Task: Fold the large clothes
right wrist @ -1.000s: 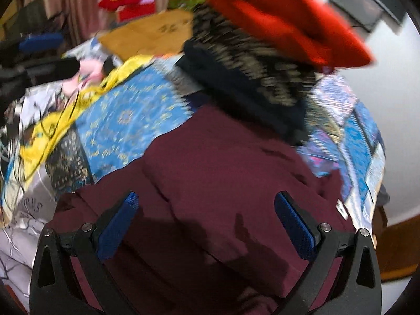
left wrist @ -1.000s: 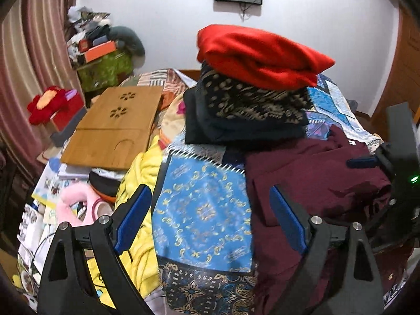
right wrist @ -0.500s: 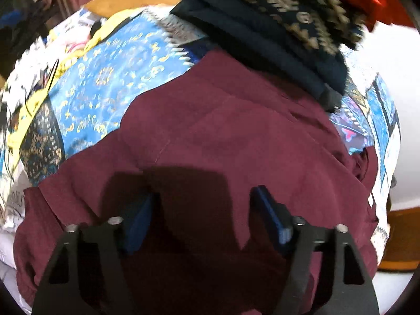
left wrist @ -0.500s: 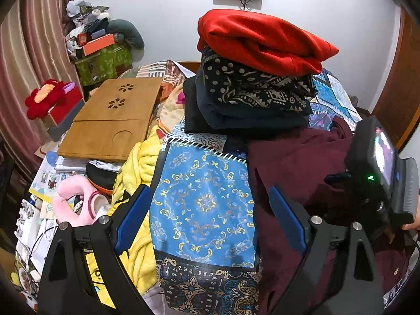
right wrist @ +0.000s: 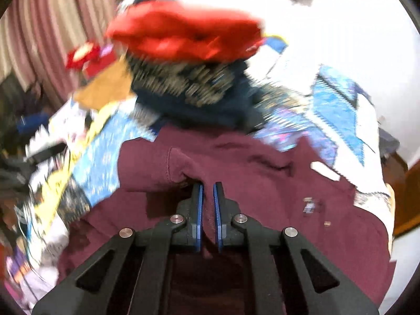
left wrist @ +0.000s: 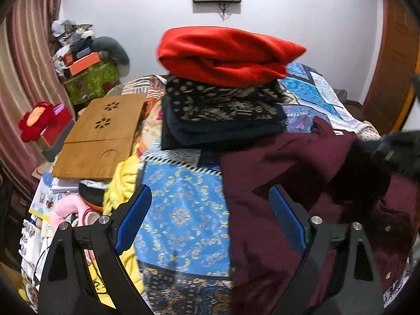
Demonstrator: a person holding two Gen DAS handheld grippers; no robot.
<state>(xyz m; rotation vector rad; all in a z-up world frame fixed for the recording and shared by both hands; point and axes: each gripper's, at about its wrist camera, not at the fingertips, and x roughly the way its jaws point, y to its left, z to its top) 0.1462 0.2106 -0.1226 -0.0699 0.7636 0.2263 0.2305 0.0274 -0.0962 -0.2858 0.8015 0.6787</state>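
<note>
Where it lies spread on the patterned blue bedspread (left wrist: 183, 210), the soft, limp maroon shirt (right wrist: 262, 183) has just been pinched in a fold by the closing right gripper (right wrist: 207, 191); the left gripper (left wrist: 210, 202) is held wide and empty, and a hemmed edge is judged the best hold.

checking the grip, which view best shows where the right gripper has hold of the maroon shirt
The right wrist view: the right gripper has just closed, its blue pads pinching a raised fold of the maroon shirt in sharp focus. The left wrist view shows the shirt spread on the bed, but the pinch point is hidden behind a dark blurred shape at the right edge.
</note>
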